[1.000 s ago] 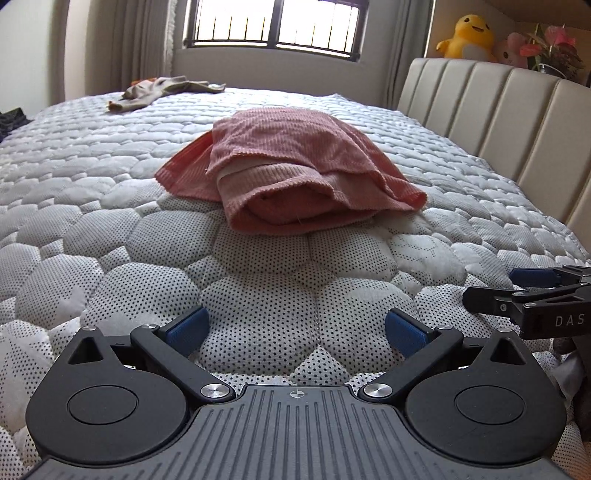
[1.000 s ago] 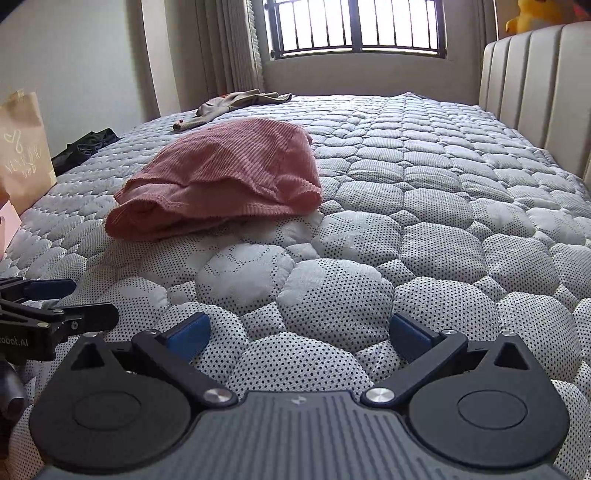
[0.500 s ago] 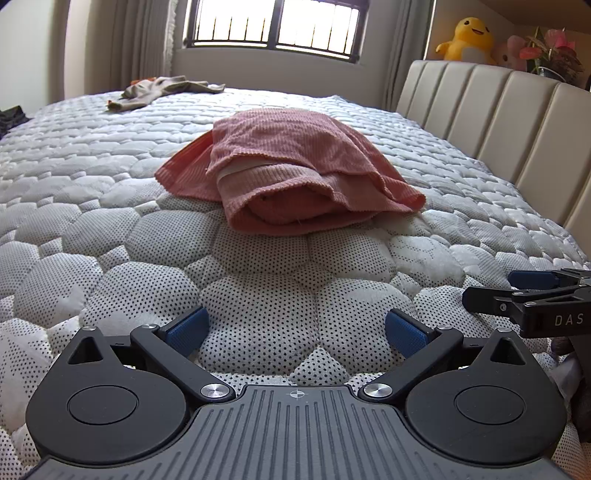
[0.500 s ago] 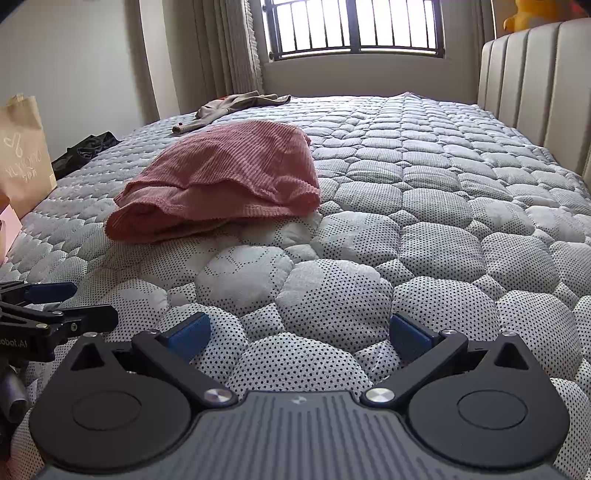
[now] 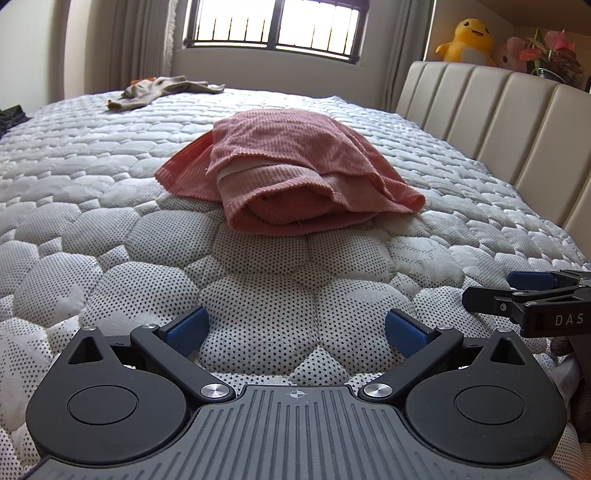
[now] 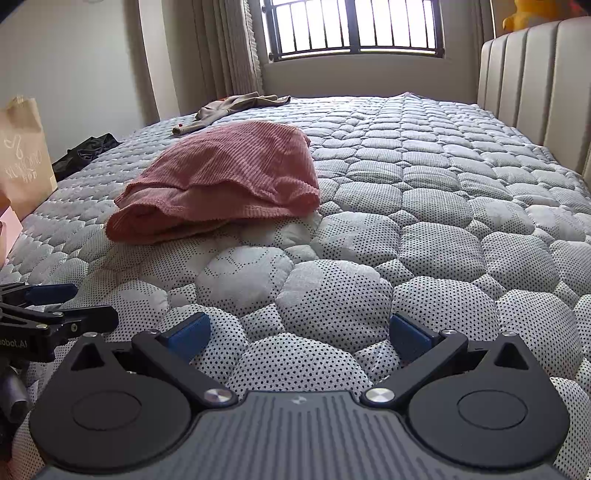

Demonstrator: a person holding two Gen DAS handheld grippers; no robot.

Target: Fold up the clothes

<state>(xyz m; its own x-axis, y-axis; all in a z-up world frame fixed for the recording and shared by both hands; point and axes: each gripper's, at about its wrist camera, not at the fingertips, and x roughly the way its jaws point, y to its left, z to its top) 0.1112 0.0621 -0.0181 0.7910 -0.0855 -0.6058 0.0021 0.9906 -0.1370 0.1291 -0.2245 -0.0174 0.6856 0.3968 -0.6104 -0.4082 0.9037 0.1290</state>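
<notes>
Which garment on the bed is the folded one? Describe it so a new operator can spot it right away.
Start from the quilted mattress below the barred window. Near its middle, ahead of both open grippers, lies the pink ribbed garment in a thick layered bundle. The only other garment on the bed, a beige garment, sprawls flat and loose at the far edge by the window.

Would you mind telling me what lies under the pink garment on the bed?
The pink garment rests directly on the quilted mattress. At its open near edge a paler inner layer shows between the folds. Whatever lies beneath its middle is covered.
</notes>
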